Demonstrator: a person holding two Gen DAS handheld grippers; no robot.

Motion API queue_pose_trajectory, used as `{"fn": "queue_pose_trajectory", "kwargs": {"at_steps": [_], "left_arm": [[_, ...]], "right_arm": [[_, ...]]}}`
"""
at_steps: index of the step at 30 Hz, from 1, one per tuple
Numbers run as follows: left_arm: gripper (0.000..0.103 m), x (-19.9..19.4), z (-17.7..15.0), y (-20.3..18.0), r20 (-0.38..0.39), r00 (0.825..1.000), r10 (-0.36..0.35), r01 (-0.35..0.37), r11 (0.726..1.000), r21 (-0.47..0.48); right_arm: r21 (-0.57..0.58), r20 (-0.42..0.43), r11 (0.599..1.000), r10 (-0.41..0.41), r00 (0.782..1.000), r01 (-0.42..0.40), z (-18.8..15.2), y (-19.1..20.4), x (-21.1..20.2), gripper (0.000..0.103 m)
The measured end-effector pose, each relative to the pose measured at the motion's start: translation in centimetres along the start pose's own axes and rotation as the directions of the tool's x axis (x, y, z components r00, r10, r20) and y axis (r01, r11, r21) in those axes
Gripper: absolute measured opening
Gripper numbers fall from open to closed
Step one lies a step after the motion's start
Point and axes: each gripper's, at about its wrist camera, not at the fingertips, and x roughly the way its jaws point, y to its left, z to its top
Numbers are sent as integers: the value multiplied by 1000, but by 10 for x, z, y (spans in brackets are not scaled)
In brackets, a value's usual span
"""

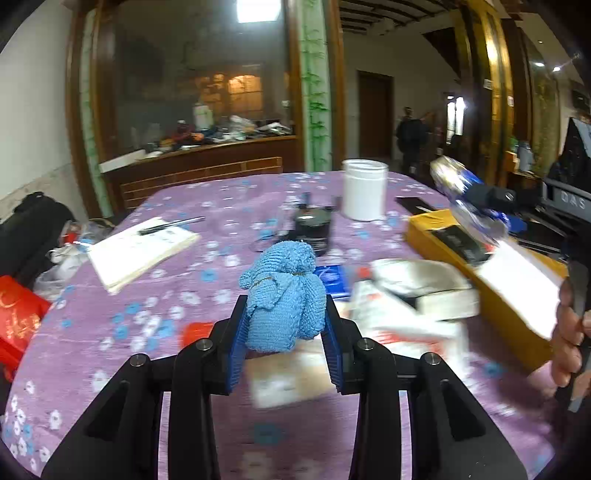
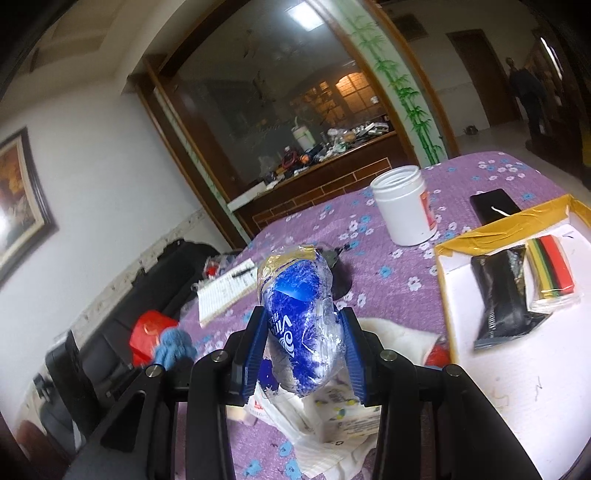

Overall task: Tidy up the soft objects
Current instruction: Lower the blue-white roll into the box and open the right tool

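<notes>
Your left gripper [image 1: 286, 325] is clamped on the blue cloth [image 1: 284, 295], held above the table [image 1: 184, 295]. Your right gripper [image 2: 304, 343] pinches the tissue pack [image 2: 299, 314] left of the box [image 2: 445, 295]; the pack's lower end is hidden behind the fingers. Items beneath both grippers are too blurred to identify.

One blue knit cloth [image 1: 284, 299] — one tissue pack [image 2: 301, 325] — one white jar [image 2: 404, 205].

My feeds are dim indoors, lit mainly by a ceiling panel [image 1: 257, 10] glaring white. Fisheye bending darkens the corners, and motion blur smears the left view's right side.
</notes>
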Motion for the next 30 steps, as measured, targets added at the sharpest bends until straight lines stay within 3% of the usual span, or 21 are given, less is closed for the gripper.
{"fn": "queue_pose_trajectory", "kwargs": {"at_steps": [5, 10, 16, 19, 23, 27, 30], "left_arm": [[34, 1, 23, -46, -36, 991, -128, 129, 991, 29], [34, 16, 51, -97, -94, 958, -270, 272, 962, 13], [34, 53, 64, -174, -189, 926, -325, 339, 940, 44], [34, 70, 59, -212, -243, 916, -321, 349, 933, 83], [34, 81, 48, -245, -294, 914, -278, 329, 934, 140], [34, 81, 37, -257, -277, 935, -219, 281, 937, 207], [34, 84, 32, -258, -272, 941, -202, 267, 937, 225]], "right_arm": [[57, 60, 998, -9, 998, 5, 15, -18, -25, 41], [95, 127, 994, -68, 990, 56, 34, -46, -60, 41], [152, 109, 973, -193, 975, 175, 61, -91, -90, 41], [161, 83, 944, -303, 949, 287, 72, -115, -92, 41], [205, -4, 902, -388, 922, 380, 73, -153, -83, 41], [231, -92, 873, -420, 903, 430, 61, -177, -69, 41], [214, -120, 859, -448, 886, 464, 58, -179, -64, 41]]}}
